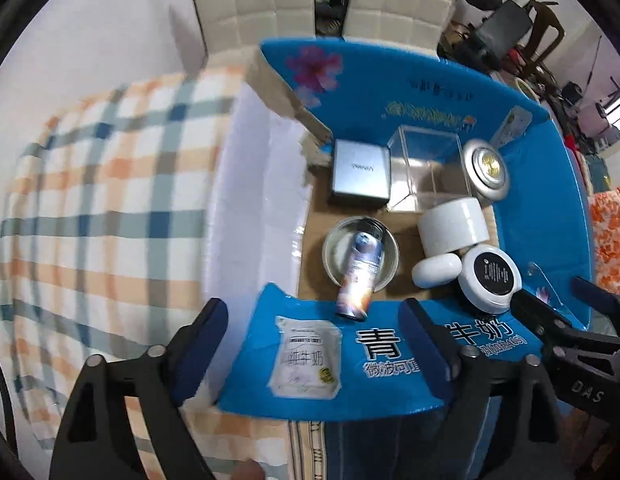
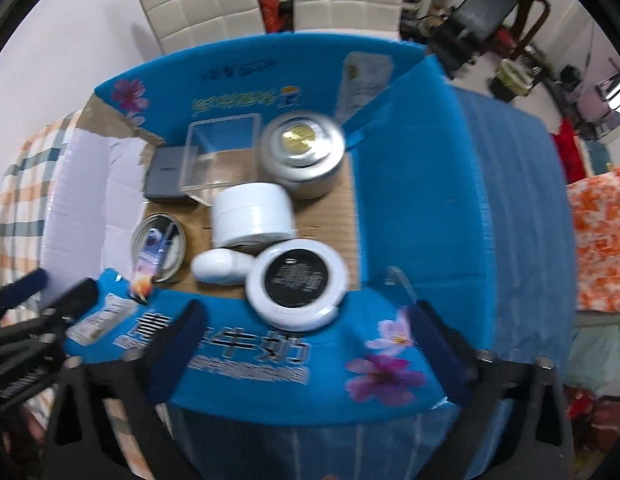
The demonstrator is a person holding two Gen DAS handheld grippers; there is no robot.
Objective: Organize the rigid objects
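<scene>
Both tools point steeply down over an open blue cardboard box [image 1: 429, 92]. The left tool [image 1: 313, 344] stands wide, its dark blue pads astride the near flap, nothing between them. The right tool [image 2: 306, 344] is likewise spread wide and empty above the same flap.

Inside the box, seen from the left wrist, a printed spray can [image 1: 359, 276] lies tilted in a shallow round tin [image 1: 333, 256] near the centre. At 12 o'clock from it sits a grey flat case [image 1: 359, 172], with a clear plastic cube [image 1: 427, 168] just beside it at 3 o'clock. A silver round tin with gold lid [image 1: 485, 168] stands further on. A white cylinder [image 1: 453, 224], a white oval case [image 1: 435, 270] and a white jar with black label [image 1: 491, 278] cluster at 3 o'clock from the can, touching one another. The box rests on a checked cloth [image 1: 110, 200].
</scene>
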